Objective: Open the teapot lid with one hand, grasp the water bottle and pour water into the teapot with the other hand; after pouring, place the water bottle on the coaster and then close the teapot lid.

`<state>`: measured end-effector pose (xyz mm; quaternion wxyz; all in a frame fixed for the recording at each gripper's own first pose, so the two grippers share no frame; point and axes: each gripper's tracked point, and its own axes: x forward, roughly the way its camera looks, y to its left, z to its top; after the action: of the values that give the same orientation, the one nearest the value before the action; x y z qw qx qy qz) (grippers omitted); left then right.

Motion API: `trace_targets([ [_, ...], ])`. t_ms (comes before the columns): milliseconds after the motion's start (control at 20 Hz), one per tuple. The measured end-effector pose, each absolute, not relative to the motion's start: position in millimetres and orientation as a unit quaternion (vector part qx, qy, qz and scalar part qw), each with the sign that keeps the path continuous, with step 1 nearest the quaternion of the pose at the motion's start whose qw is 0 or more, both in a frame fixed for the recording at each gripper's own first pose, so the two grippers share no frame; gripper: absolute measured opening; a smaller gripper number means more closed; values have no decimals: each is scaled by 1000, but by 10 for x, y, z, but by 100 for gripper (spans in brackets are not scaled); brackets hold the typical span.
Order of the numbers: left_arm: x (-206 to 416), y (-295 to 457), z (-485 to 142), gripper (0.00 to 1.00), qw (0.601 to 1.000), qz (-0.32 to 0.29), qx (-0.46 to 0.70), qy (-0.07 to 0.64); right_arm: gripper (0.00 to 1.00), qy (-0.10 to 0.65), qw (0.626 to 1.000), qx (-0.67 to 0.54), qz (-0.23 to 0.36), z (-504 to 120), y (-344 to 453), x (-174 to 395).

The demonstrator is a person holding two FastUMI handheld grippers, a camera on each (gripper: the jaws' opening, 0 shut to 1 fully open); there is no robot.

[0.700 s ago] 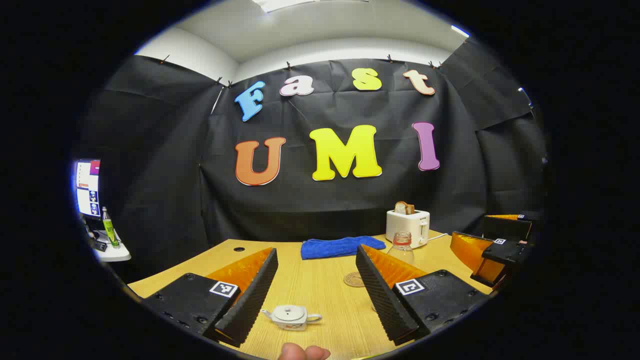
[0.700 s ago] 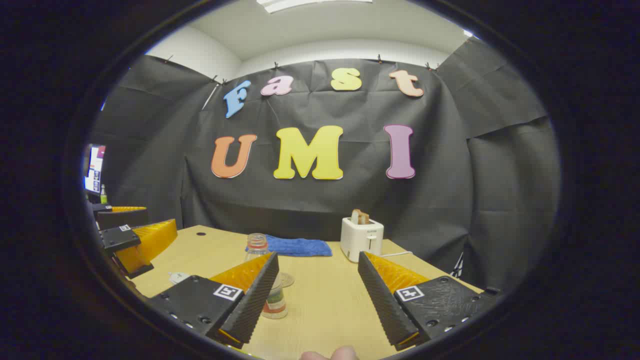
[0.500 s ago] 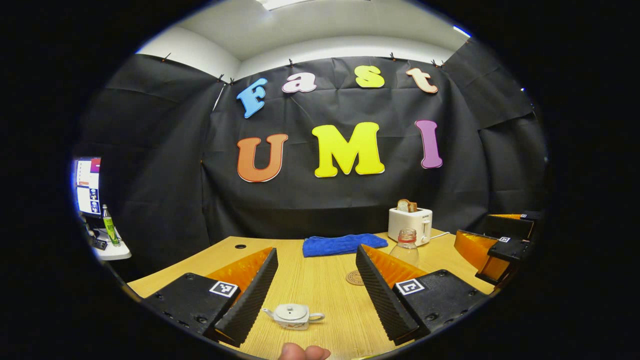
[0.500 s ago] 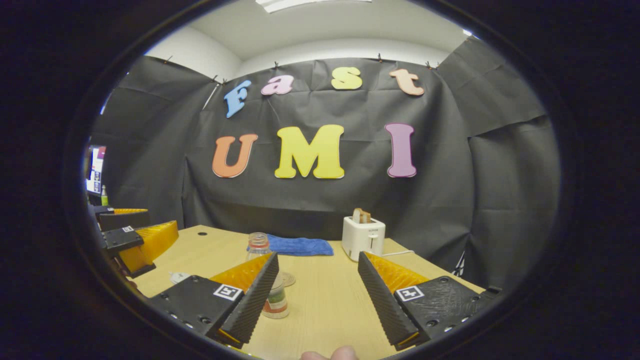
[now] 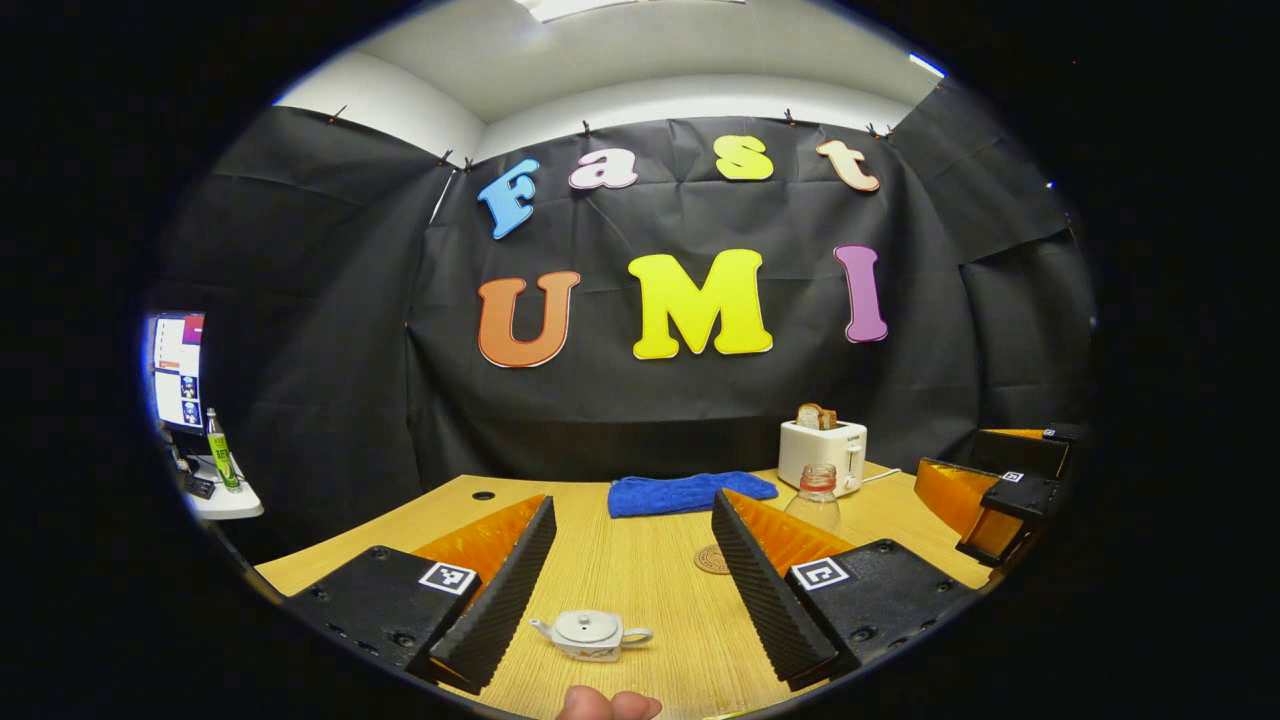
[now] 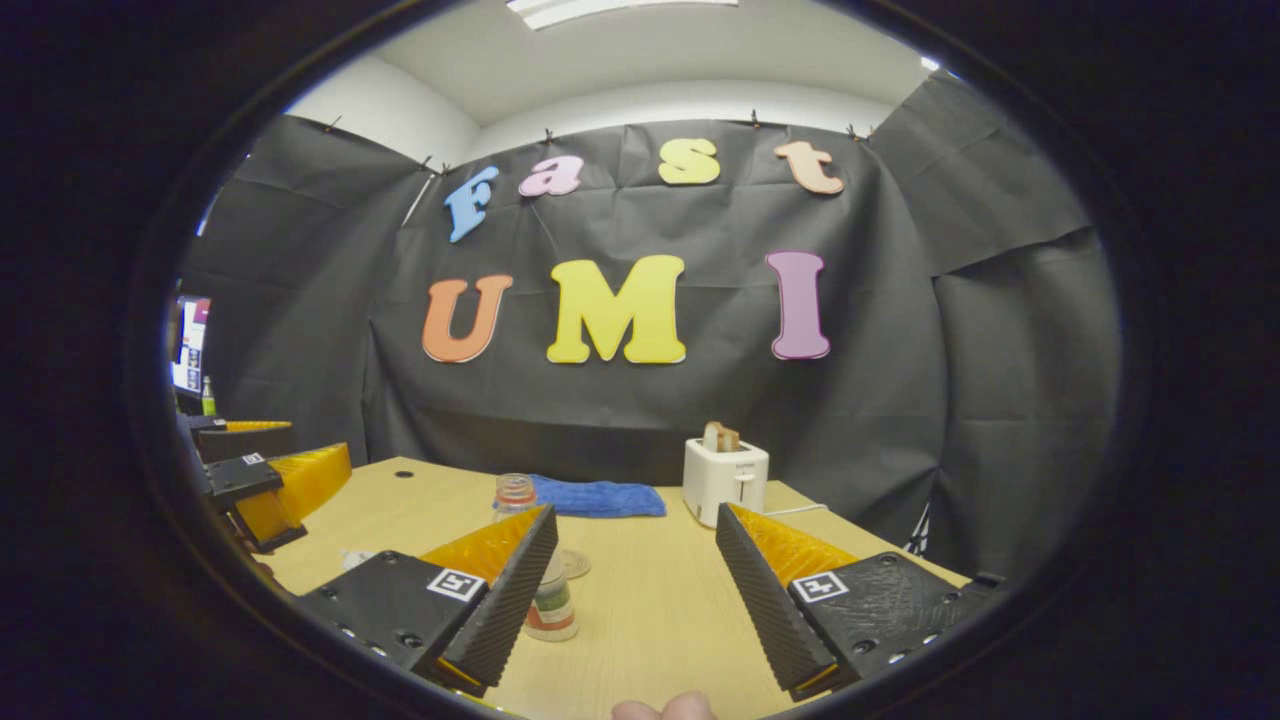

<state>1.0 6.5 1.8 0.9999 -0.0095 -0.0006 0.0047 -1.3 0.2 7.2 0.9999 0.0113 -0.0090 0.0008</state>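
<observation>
Barely any shift since prev frame: both grippers, left gripper (image 5: 630, 590) & right gripper (image 6: 635, 590), fingers wide apart, hover over table (image 5: 640, 570); small teapot (image 5: 590, 634) w/ lid on sits ahead of left, prob light, brittle, pinch lid knob; water bottle (image 6: 548, 600) by right's left finger, slick plastic, take mid-body

Two low fisheye views across one table (image 5: 640, 570) toward the back wall
The left gripper view sits near the front edge, with the teapot (image 5: 590, 634) close below; the right gripper view looks from further right, close behind the water bottle (image 6: 548, 596). Both share the blue towel (image 5: 690, 493), toaster (image 6: 725, 478) and coaster (image 5: 712, 559), and each catches the other gripper at its margin
</observation>
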Motion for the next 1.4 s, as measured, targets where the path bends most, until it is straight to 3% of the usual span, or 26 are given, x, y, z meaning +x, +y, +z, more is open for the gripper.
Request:
trace_targets([
  [700, -32, 4, -178, 98, 1000, 0, -10, 5, 97, 0, 999, 21, 25, -84, 27, 56],
  [1400, -8, 255, -1083, 99, 994, 3, -5, 106, 95, 30, 999, 1, 29, -565, -51, 113],
])
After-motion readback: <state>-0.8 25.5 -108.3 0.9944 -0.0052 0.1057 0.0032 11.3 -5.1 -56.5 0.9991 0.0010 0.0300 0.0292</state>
